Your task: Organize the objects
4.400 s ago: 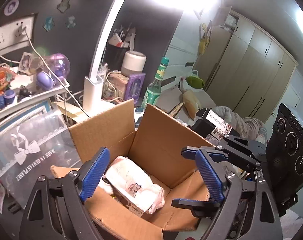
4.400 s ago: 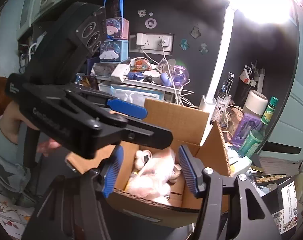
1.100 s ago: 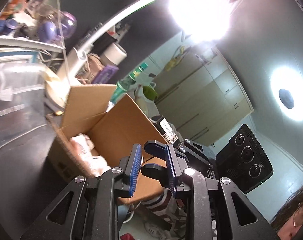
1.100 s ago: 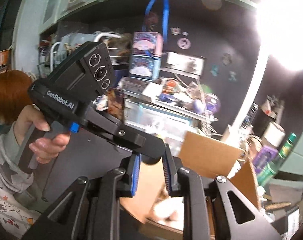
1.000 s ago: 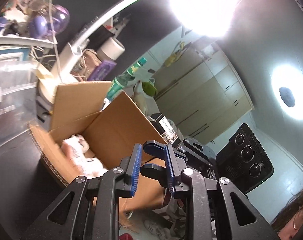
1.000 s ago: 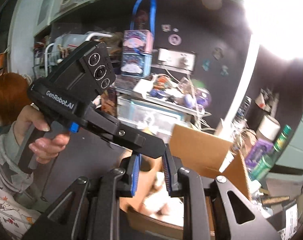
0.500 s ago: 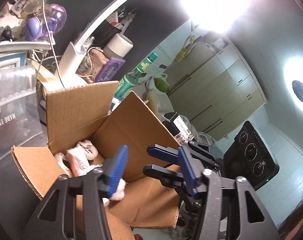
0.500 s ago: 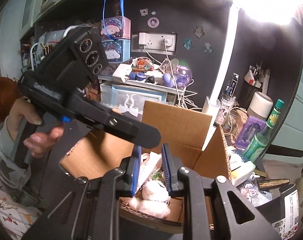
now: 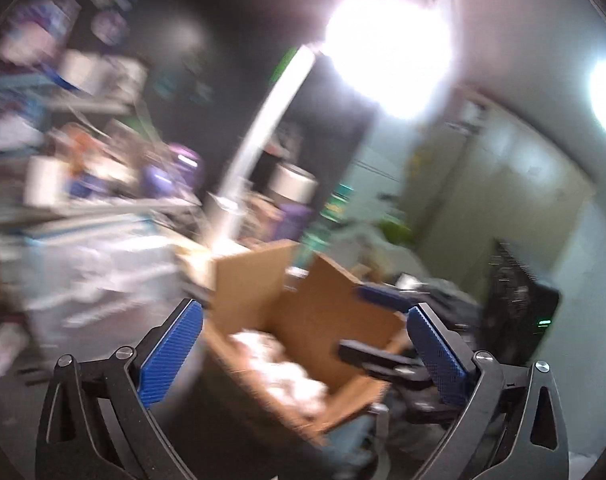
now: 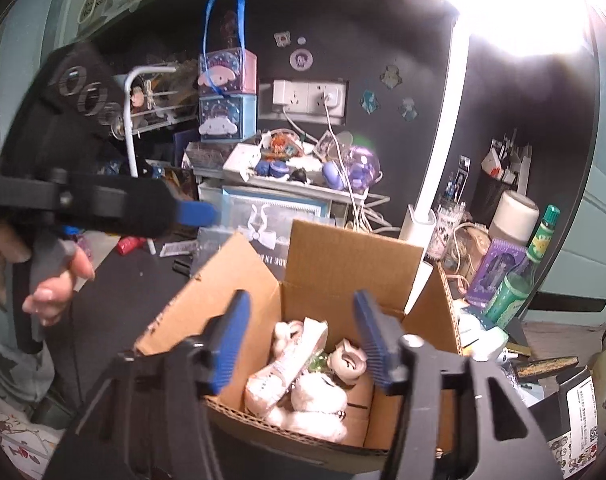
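Through my left wrist camera, which is smearing badly, I am looking past my left claw point(image 9: 303, 354), whose jaws have just been opening and are now standing fully wide with nothing between them; beyond it the cardboard box point(image 9: 303, 320) is sitting open on the dark bench point(image 9: 207, 408), pale soft things showing inside, and my right claw point(image 9: 387, 332) is reaching in from the right over the box's far side. Through my right wrist camera I am seeing that right claw point(image 10: 299, 344) with its jaws having just been opening, now partly apart and gripping nothing, hanging over the box point(image 10: 331, 264) near the bench's front edge. I am judging it empty because its load now lies below. Inside, a white packet point(image 10: 287, 364) is leaning against a fluffy white plush point(image 10: 319, 404), with a small pale figure point(image 10: 349, 362) beside them. My left claw point(image 10: 199, 213) is crossing the upper left, my hand point(image 10: 51, 280) wrapping its handle.
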A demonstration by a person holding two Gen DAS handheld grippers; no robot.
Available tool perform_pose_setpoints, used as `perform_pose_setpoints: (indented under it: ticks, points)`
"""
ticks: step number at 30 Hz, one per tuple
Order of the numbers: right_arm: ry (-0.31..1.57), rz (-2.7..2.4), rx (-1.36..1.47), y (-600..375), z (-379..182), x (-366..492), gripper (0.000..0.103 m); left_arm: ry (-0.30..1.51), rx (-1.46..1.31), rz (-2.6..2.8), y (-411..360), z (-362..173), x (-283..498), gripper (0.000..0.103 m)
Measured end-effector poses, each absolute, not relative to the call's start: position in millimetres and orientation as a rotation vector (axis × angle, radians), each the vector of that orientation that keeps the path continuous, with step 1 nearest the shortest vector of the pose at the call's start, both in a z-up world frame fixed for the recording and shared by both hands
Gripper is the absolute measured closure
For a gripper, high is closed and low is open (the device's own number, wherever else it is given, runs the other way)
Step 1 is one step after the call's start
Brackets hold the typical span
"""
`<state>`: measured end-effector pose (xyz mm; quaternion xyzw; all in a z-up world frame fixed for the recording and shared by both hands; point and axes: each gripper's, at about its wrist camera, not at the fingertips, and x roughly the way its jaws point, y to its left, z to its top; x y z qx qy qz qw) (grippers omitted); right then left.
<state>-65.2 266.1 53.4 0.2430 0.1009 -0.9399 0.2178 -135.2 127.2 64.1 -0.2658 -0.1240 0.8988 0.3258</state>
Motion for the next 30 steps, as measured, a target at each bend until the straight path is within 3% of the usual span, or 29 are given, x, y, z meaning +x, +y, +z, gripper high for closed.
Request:
perform_pose_setpoints:
  ticks: [4, 7, 8, 13, 30]
  points:
    - [0.262, -2.616, 0.572, 262.4, 59.5, -54.4, 0.020, -0.248, -0.607, 2.674, 109.9, 68.6, -107.0, 0.000]
    - [0.272, -2.640, 0.490, 258.0, 63.6, -44.9, 0.002, -0.172, -0.559, 2.851, 97.1, 68.7, -91.2, 0.000]
    - [0.281, -2.645, 0.456, 256.7, 64.8, -41.4, 0.000, -0.150, -0.538, 2.929, 93.0, 67.4, -85.1, 0.000]
    - [0.292, -2.635, 0.376, 248.4, 65.3, -30.0, 0.000, -0.088, -0.500, 3.141, 72.6, 64.0, -61.8, 0.000]
    - [0.224, -2.606, 0.452, 246.5, 58.7, -36.9, 0.000, -0.100, -0.591, 3.135, 67.4, 56.2, -60.4, 0.000]
